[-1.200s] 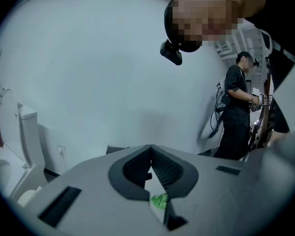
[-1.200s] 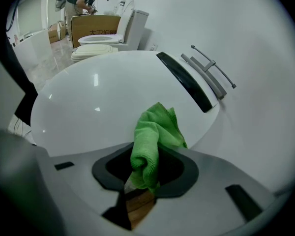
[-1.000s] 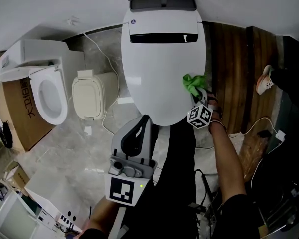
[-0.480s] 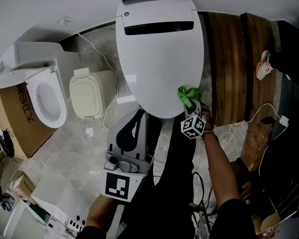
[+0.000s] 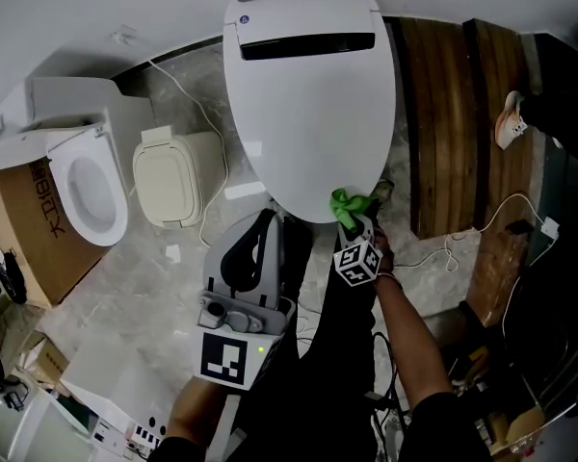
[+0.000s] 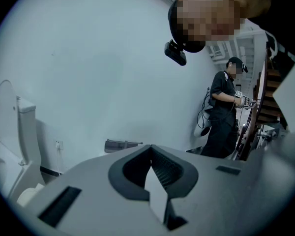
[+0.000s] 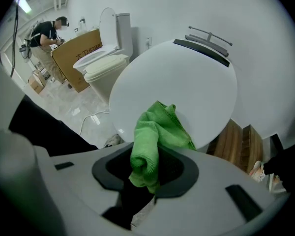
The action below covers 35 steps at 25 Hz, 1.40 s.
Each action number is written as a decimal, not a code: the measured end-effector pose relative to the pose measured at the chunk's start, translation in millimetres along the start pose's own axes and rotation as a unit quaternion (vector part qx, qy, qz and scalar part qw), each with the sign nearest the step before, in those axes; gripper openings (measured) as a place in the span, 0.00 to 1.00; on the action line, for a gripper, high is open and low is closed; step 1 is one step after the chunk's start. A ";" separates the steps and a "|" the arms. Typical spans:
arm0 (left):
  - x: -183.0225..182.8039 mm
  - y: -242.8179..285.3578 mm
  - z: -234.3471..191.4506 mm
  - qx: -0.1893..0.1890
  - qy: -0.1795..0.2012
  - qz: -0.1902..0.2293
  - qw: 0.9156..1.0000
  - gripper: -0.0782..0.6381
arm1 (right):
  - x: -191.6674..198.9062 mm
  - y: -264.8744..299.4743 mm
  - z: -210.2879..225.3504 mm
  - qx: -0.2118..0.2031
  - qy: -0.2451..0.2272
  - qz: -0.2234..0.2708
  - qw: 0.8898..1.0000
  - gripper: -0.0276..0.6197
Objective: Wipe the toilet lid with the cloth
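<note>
The white toilet lid (image 5: 308,114) lies closed at the top middle of the head view. My right gripper (image 5: 351,221) is shut on a bunched green cloth (image 5: 347,202), which rests at the lid's near front rim, right of centre. In the right gripper view the cloth (image 7: 155,141) hangs between the jaws of the right gripper (image 7: 150,156), with the lid (image 7: 177,87) just beyond. My left gripper (image 5: 268,224) hovers below the lid's front edge, apart from it. In its own view the left gripper (image 6: 151,151) points at a bare wall, shut with nothing in it.
A second toilet (image 5: 87,186) with its seat showing stands at the left beside a cardboard box (image 5: 19,229). A beige seat unit (image 5: 173,181) lies on the floor between the toilets. Dark wood boards (image 5: 453,114), a cable (image 5: 482,229) and a shoe (image 5: 511,123) are to the right. A person (image 6: 226,117) stands nearby.
My right gripper has carried the green cloth from the lid's right edge down and leftward to its front rim. The left gripper has stayed roughly in place.
</note>
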<state>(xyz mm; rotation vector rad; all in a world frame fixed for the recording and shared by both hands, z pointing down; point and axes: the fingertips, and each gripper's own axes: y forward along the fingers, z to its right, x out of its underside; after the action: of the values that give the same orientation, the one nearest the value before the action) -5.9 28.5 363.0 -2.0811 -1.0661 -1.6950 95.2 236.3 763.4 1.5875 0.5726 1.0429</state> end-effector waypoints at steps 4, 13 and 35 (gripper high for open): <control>1.4 -4.3 -4.2 -0.003 0.001 0.001 1.000 0.12 | -4.6 1.3 -12.1 -0.014 0.024 0.000 1.000 0.24; 5.1 -12.3 -17.3 -0.020 -0.007 0.000 1.000 0.12 | -32.2 0.1 -75.5 -0.195 0.071 0.008 0.978 0.24; -30.8 15.9 -22.6 -0.117 -0.028 0.033 0.992 0.12 | -265.0 -57.3 233.7 0.003 -0.074 0.245 0.967 0.24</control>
<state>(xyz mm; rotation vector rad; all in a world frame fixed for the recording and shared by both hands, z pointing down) -13.6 -8.0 345.0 -2.2905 -0.8375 -1.8145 172.3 -82.4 619.8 1.8440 0.0751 1.2654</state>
